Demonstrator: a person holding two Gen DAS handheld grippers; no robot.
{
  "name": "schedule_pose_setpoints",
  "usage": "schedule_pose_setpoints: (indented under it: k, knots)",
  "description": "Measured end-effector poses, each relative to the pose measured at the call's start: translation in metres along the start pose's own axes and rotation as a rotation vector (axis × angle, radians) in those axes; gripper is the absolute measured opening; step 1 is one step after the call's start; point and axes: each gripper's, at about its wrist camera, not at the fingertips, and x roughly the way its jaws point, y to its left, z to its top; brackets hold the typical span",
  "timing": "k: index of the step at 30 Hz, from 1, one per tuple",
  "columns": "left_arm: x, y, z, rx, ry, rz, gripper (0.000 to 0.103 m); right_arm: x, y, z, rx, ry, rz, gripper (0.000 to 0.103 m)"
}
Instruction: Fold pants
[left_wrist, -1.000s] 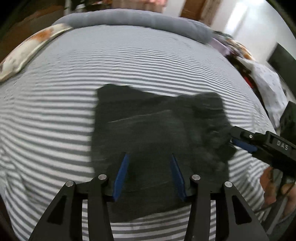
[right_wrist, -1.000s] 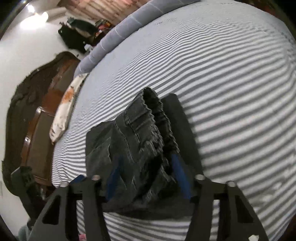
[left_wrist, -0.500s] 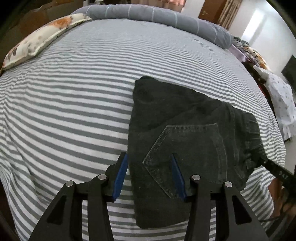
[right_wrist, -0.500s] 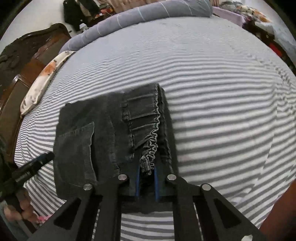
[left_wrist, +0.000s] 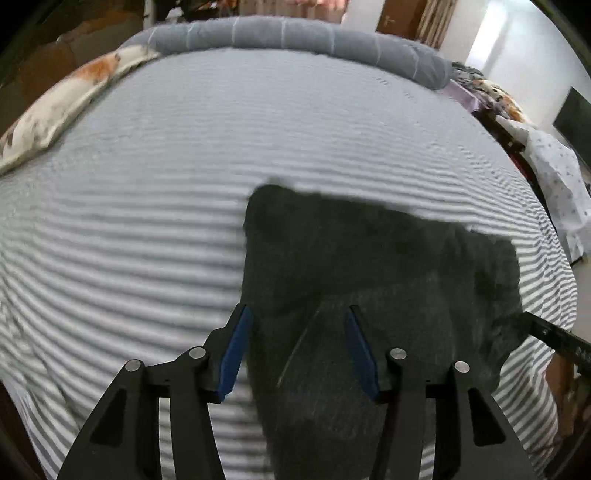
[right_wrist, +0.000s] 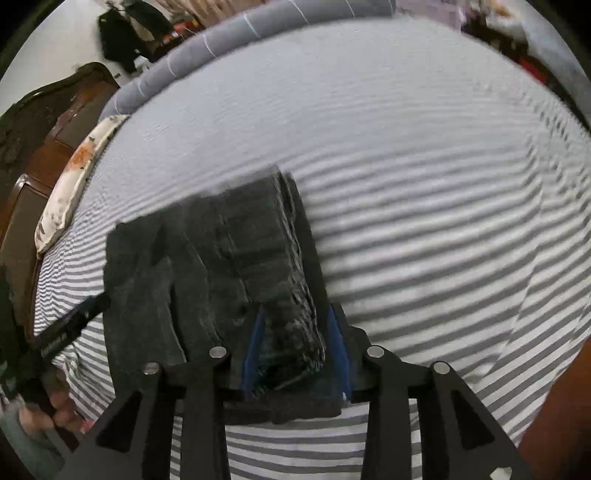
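Tongs first: the left gripper (left_wrist: 297, 347) hangs with its blue pads (left_wrist: 236, 354) spread wide, straddling the near left edge of the pants (left_wrist: 369, 280) without clamping them. The right gripper (right_wrist: 295, 343) also stands apart, its two blue pads on either side of the gathered waistband at the bundle's near right end; whether they touch the cloth is hard to tell through the blur. From the left wrist, the right gripper's black finger pokes in at the pants' right edge. The dark denim pants (right_wrist: 221, 266) lie folded into a compact bundle on the striped bedsheet (left_wrist: 147, 206), toward the near side of the bed. Farther off, a floral pillow (left_wrist: 62, 110) rests at the far left, and a rolled grey blanket (left_wrist: 295, 40) runs along the far edge.
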Motion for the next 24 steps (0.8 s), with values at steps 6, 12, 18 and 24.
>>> schedule_pose_setpoints:
  k: [6, 12, 18, 24]
  knots:
    - [0.027, -0.016, 0.033, 0.067, 0.027, -0.041, 0.054, -0.002, 0.052, 0.014, -0.209, -0.044, -0.029, 0.036]
    - [0.06, -0.013, 0.04, 0.074, 0.095, -0.042, 0.053, 0.028, 0.073, 0.011, -0.286, 0.019, -0.046, 0.034]
    - [0.077, -0.005, 0.048, 0.057, 0.142, -0.061, 0.054, 0.034, 0.058, -0.011, -0.287, 0.044, -0.066, 0.032]
    - [0.069, -0.012, 0.057, 0.075, 0.144, -0.057, 0.053, 0.037, 0.06, -0.016, -0.294, 0.043, -0.088, 0.032]
